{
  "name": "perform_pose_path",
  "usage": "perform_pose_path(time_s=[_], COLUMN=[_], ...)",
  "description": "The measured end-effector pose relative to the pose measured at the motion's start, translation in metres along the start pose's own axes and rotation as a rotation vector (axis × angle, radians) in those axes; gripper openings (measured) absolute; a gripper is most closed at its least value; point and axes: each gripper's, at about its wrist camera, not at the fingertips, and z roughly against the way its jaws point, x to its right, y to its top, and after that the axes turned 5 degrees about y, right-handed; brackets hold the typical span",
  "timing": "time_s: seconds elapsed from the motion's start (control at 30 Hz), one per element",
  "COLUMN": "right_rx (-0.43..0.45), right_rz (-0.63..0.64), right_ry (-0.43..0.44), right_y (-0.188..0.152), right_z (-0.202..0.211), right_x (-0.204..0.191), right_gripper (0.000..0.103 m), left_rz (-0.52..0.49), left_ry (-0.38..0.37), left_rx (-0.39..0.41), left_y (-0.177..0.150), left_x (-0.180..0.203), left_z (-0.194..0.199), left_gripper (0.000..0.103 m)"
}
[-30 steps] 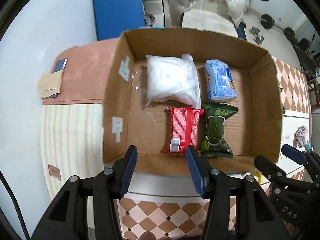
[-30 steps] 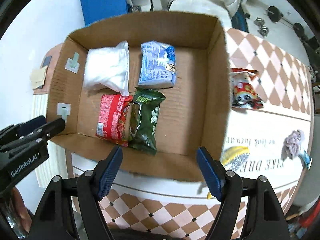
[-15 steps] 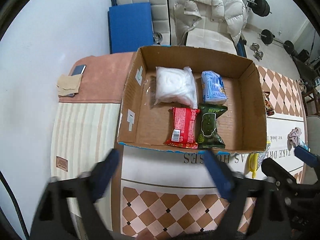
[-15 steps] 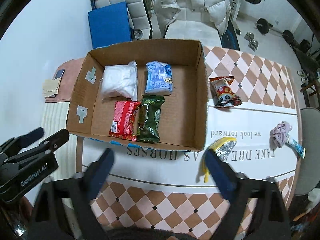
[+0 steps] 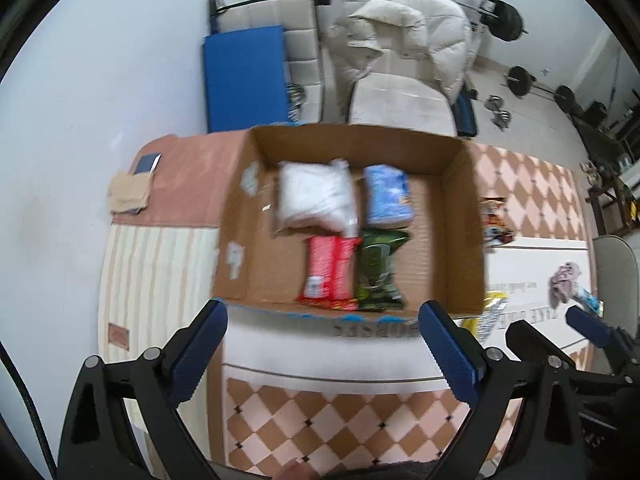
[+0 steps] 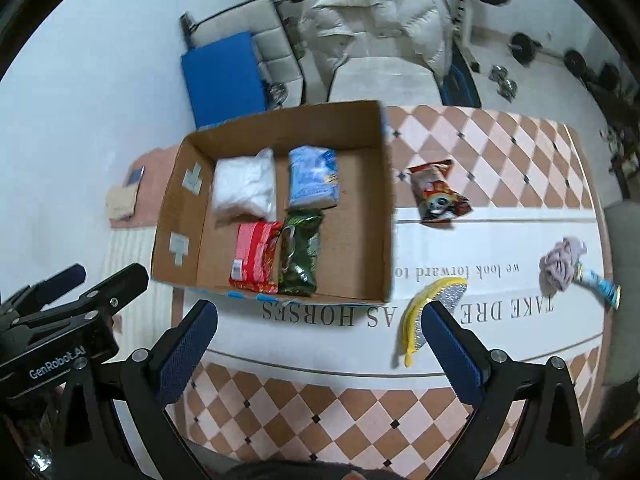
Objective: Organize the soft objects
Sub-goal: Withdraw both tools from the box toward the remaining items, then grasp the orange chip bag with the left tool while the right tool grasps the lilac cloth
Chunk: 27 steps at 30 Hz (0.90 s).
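Inside cardboard box [image 6: 384,208] 4 soft packs, 3 items outside, left gripper [image 5: 324,350] & right gripper [image 6: 320,348] jaws just widened, empty.

Four packets [image 6: 256,256] inside box [image 6: 384,200]

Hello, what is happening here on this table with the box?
A person holds two grippers above a table and sorts soft packets into an open cardboard box. Four lie inside: a white bag, a blue packet, a red packet and a green packet. The left gripper and the right gripper are both open and empty; the left's jaws have just been opening. A red snack bag, a yellow-and-silver scrubber and a crumpled cloth remain outside.
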Motion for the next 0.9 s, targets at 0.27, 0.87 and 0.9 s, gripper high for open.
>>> perform_pose_path(time_s=[0.27, 0.87, 0.9], right_rx=[0.028, -0.14, -0.155], right_rz=[-0.304, -0.548, -0.551], right_ry=[-0.06, -0.124, -0.123], right_y=[0.004, 0.05, 0.052], right_z=[0.03, -0.043, -0.05], right_x=[0.157, 0.393, 0.396], right_gripper=[0.103, 0.103, 0.103], left_rz=[-0.154, -0.328, -0.329], left_ry=[-0.146, -0.012, -0.003], left_rx=[-0.066, -0.472, -0.489], left_y=[0.054, 0.12, 0.119], left_x=[0.129, 0.319, 0.322], left_z=[-0.01, -0.215, -0.225], left_gripper=[0.098, 0.095, 0.095])
